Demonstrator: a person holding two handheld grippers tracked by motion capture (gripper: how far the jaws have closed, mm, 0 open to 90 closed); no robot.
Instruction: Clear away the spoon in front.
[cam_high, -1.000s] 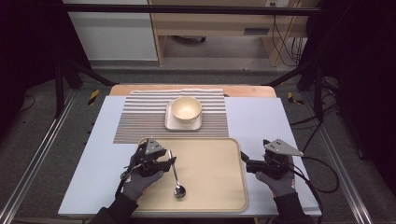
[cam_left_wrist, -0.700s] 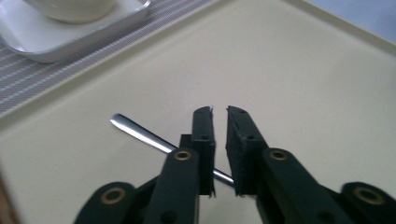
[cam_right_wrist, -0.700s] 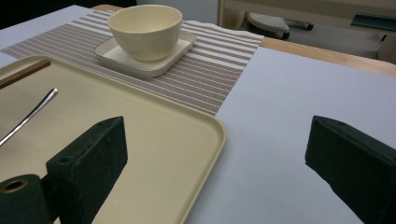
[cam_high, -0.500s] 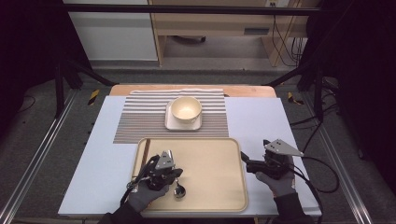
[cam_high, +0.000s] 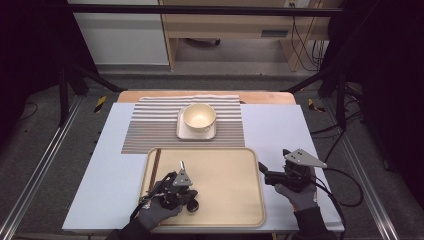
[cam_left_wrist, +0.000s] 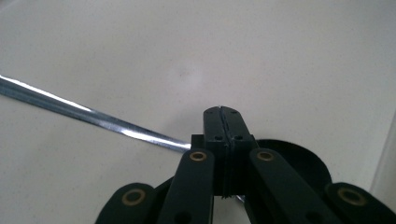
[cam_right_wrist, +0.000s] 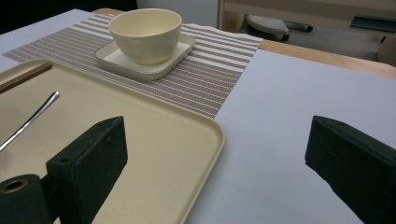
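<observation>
Two grippers over a pale-blue table (cam_high: 100, 165): left fingers (cam_left_wrist: 212, 126) pinch the spoon (cam_left_wrist: 84, 113), right fingers (cam_right_wrist: 88, 154) spread.

Left gripper (cam_high: 192, 200), jaws clamped together, sits low near the tray's front-left corner; right gripper (cam_right_wrist: 219, 154) gapes wide beside its right edge.

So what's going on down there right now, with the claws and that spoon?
Left claw shut on spoon, down on tray. Right claw open, empty, beside tray. Nothing in the way.
</observation>
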